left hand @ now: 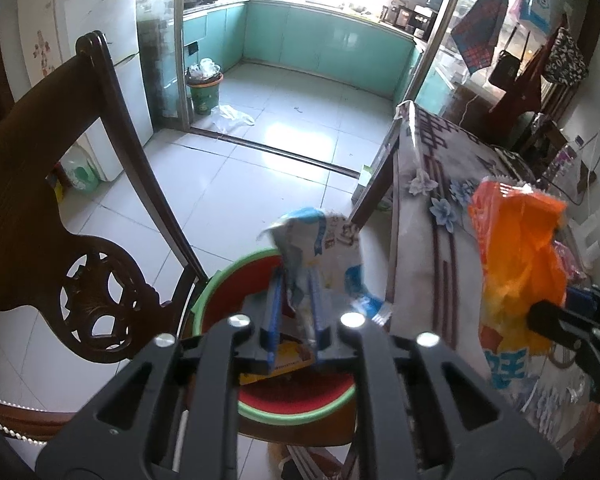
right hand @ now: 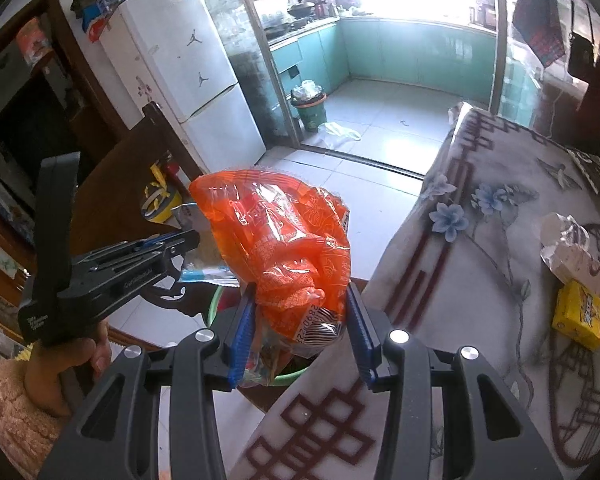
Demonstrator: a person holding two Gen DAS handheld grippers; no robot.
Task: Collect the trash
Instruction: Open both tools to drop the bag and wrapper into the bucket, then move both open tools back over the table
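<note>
My left gripper (left hand: 296, 280) hangs over a red bin with a green rim (left hand: 216, 280) that stands on a chair seat. Its blue pads stand apart, with a crumpled white and blue wrapper (left hand: 320, 240) loose between them, above packaging lying in the bin. My right gripper (right hand: 300, 292) is shut on a bulging orange plastic bag (right hand: 276, 240), which stands up between its pads at the table's edge beside the bin rim (right hand: 214, 308). In the right wrist view the left gripper (right hand: 188, 238) comes in from the left, carried by a hand (right hand: 80, 360).
A dark carved wooden chair (left hand: 60, 240) rises left of the bin. The table with a floral cloth (right hand: 480, 240) carries a yellow box (right hand: 584, 316) and a crumpled white wrapper (right hand: 568, 248). A white fridge (right hand: 192, 80) and a full green kitchen bin (left hand: 204, 92) stand behind.
</note>
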